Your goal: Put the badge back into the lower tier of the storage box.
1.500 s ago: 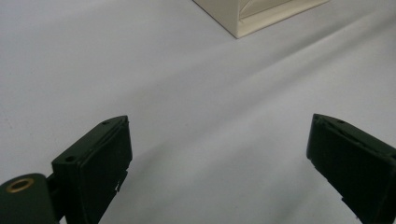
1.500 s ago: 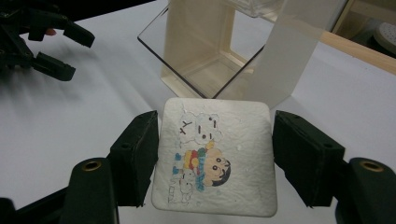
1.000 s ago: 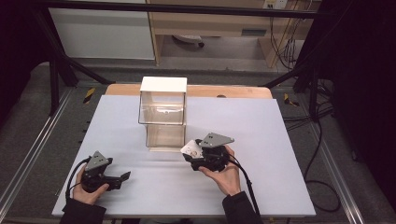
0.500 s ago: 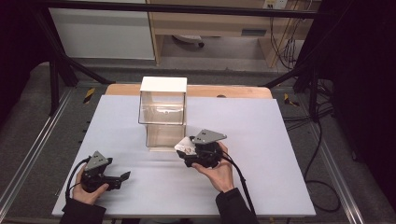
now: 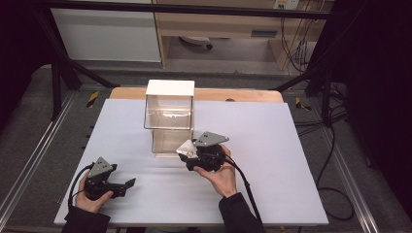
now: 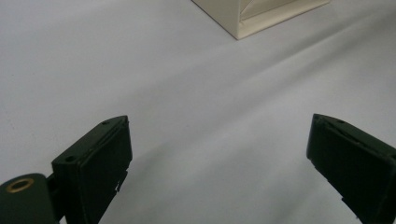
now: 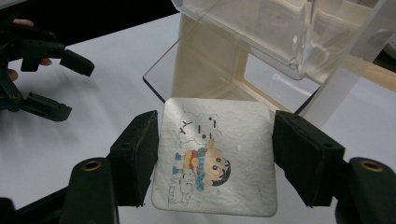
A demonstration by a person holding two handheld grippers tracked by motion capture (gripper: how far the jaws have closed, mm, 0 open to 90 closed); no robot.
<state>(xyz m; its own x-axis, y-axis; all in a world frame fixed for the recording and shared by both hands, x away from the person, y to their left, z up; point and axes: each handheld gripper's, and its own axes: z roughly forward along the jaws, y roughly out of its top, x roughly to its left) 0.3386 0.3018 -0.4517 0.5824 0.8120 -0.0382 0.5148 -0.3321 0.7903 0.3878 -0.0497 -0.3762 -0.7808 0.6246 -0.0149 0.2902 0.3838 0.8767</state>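
Coaster gripped by its side edges, right at the clear case

Coaster (image 7: 217, 156) (a flat square with rounded corners and a cartoon print) is clamped between the jaws of the right claw (image 5: 190, 154), one jaw on each side edge. It's held roughly level, just above the white table (image 5: 291, 160), with the clear case (image 5: 169, 119) directly ahead of the jaw tips and its cream frame just beyond the coaster's far edge. Judging by how flat it sits, it's probably light and fairly stiff, maybe a bit slick at the rim, so an edge grip near the middle of each side looks like the safe hold. The right hand (image 5: 221, 174) is wrapped under the claw from behind, wrist low, jaws aimed at the case's lower opening.

Left claw (image 5: 119, 185) is rested low on the table, well off to the side, jaws spread wide with nothing between them.
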